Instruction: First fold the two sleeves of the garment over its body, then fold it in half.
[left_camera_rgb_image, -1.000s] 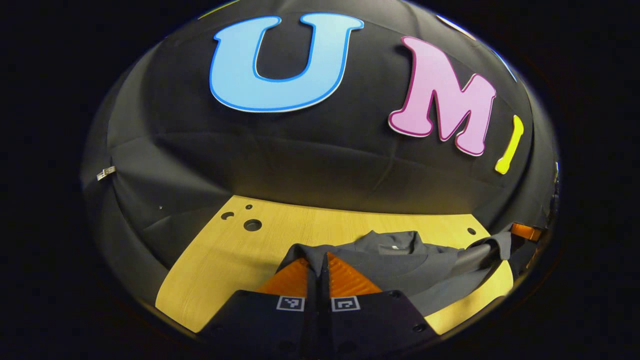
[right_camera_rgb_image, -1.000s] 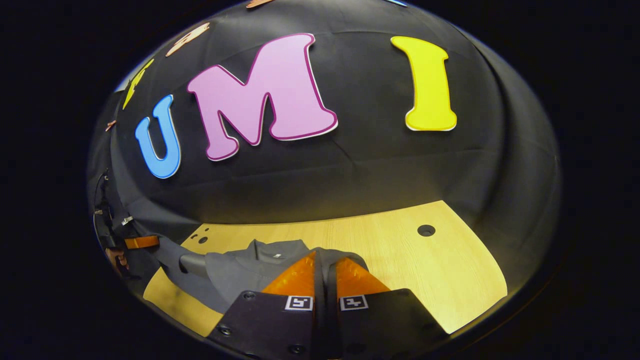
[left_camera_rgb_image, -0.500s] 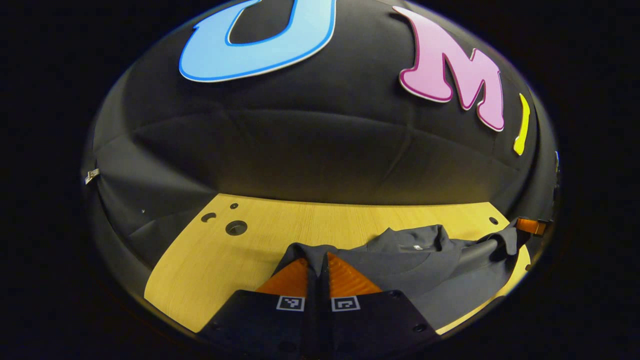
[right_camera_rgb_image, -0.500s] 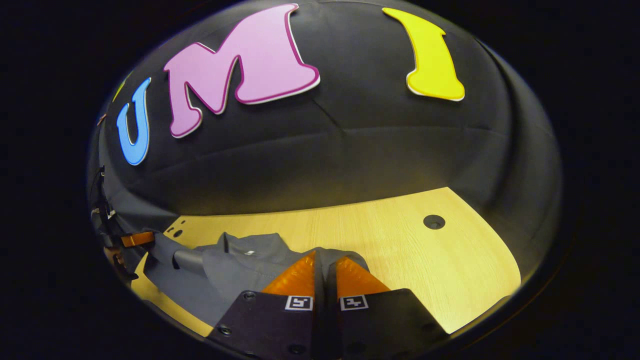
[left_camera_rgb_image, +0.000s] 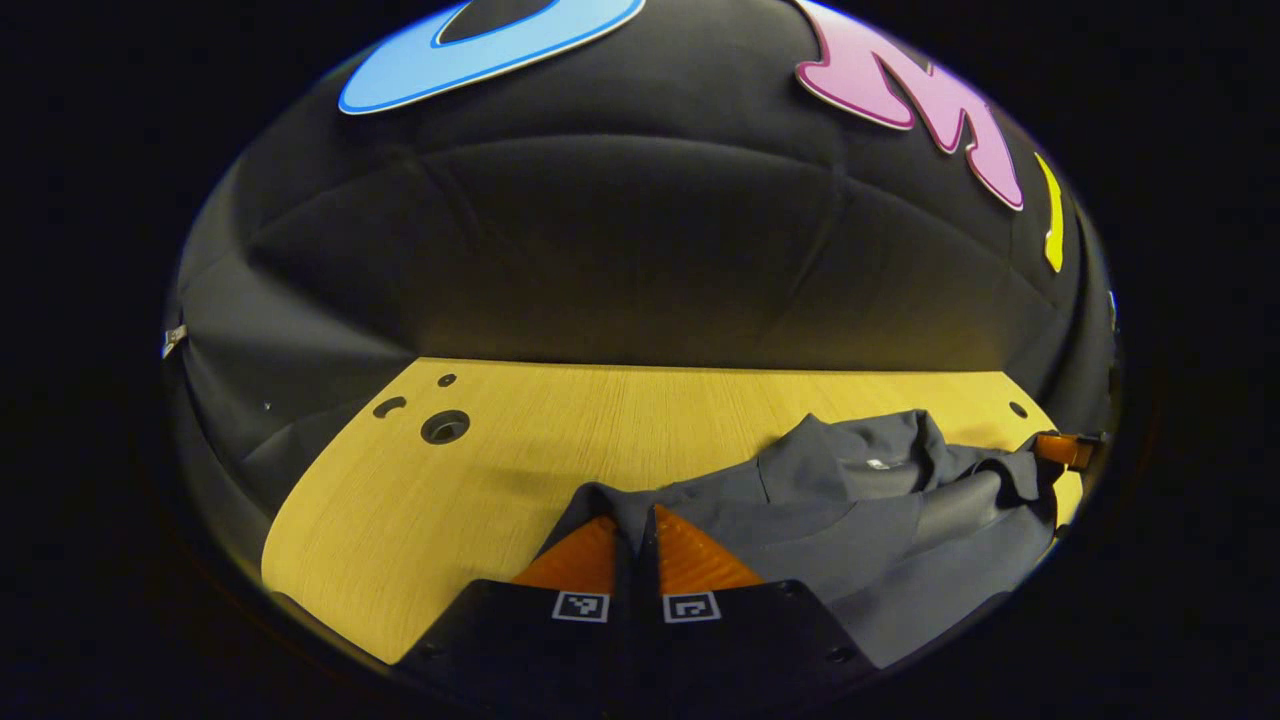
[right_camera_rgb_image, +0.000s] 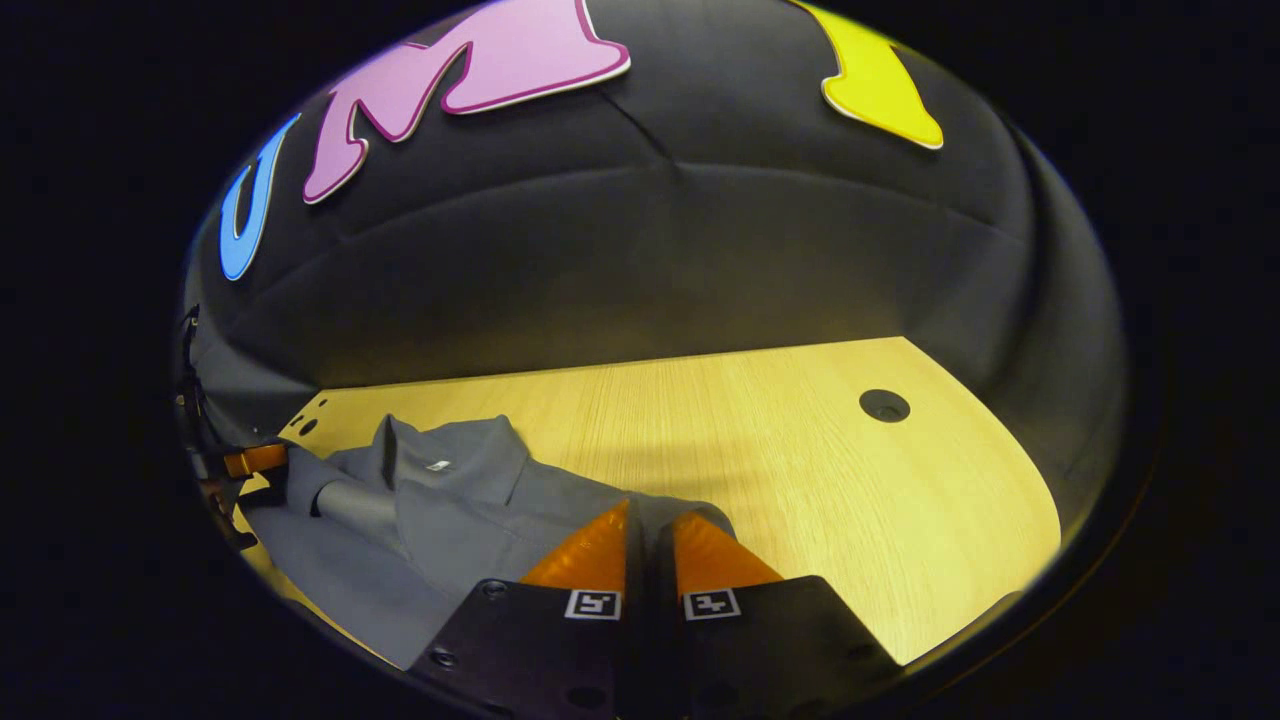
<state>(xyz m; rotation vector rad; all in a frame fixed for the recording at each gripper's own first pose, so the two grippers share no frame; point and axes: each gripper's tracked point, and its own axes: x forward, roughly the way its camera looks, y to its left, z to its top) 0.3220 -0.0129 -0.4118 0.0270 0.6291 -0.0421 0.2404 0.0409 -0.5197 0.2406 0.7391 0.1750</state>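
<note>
A dark grey garment (left_camera_rgb_image: 850, 520) with a collar and a small white neck label lies on the wooden table (left_camera_rgb_image: 420, 500), its sleeves folded over the body. My left gripper (left_camera_rgb_image: 635, 520) is shut on a corner of the cloth, which runs between its fingers. In the right gripper view the garment (right_camera_rgb_image: 440, 510) spreads to the left, and my right gripper (right_camera_rgb_image: 645, 515) is shut on its other corner. Each gripper appears at the far edge of the other's view: the right gripper (left_camera_rgb_image: 1065, 450) and the left gripper (right_camera_rgb_image: 250, 460), both at the cloth's edge.
The table (right_camera_rgb_image: 800, 470) has round holes: several at its left end (left_camera_rgb_image: 445, 427) and one at its right end (right_camera_rgb_image: 884, 405). The booth's black cloth wall stands close behind the table's far edge.
Both grippers have carried their held corners forward toward the collar and tilted down; more tabletop shows and the collar sits farther to the side in each view.
</note>
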